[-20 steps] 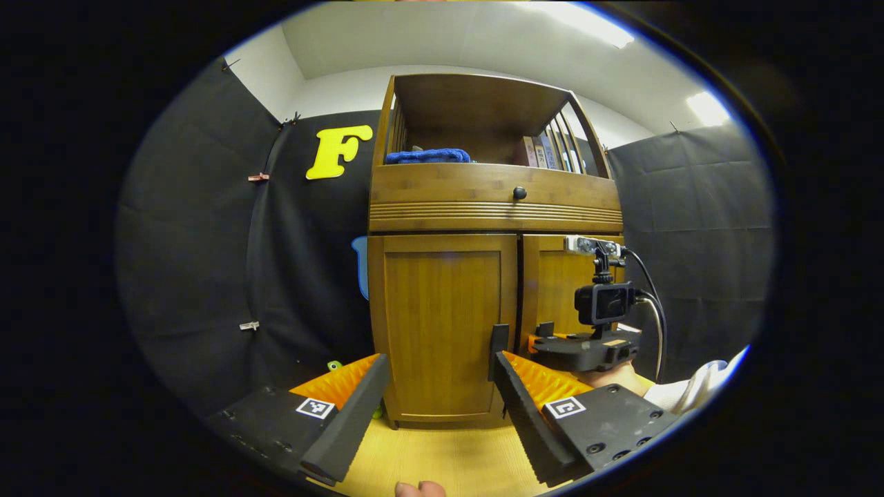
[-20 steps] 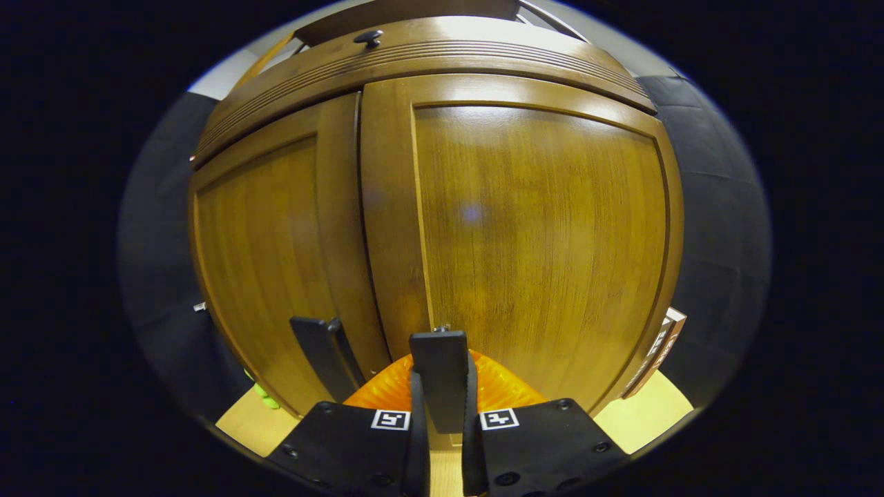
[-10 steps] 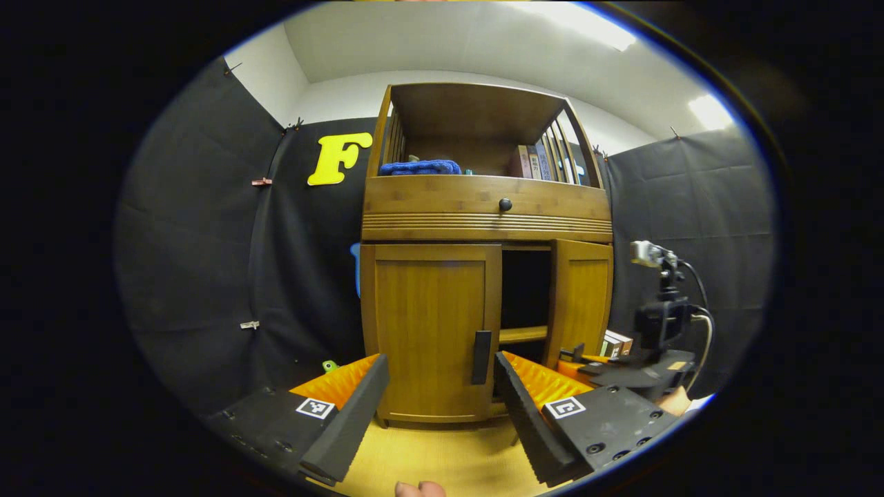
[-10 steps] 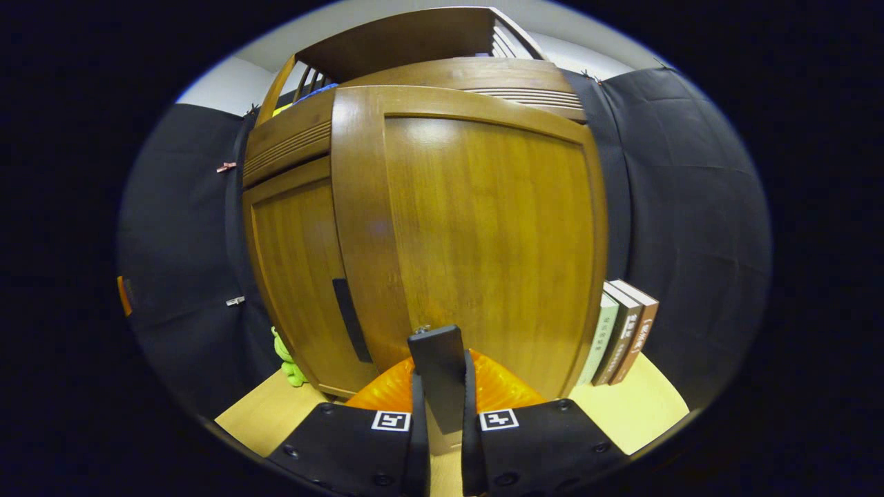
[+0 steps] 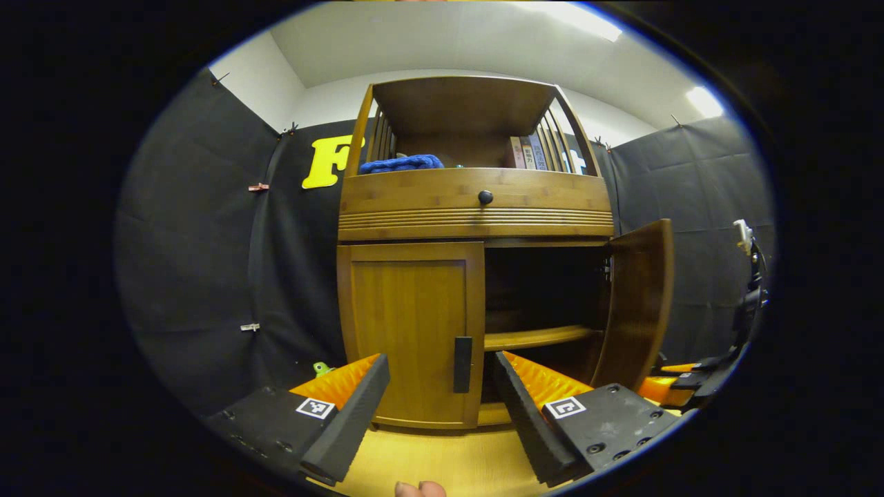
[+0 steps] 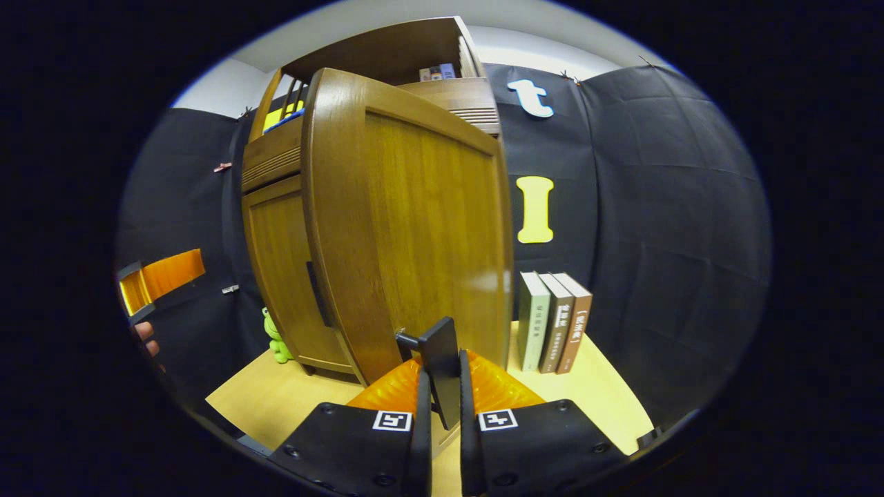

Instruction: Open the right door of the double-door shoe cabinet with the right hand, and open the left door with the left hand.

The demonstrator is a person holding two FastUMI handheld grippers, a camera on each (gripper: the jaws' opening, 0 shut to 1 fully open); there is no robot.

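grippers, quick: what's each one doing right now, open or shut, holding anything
Left gripper: open, holding nothing, aimed at the closed left door's handle.
Right gripper: shut on the right door's handle, with the right door swung open.

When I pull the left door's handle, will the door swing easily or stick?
Probably easily: the right door, apparently of the same build, already stands wide open, its handle clamped in the right gripper. The left door looks like a rigid panel. Its handle is slim; the open left gripper may slip.
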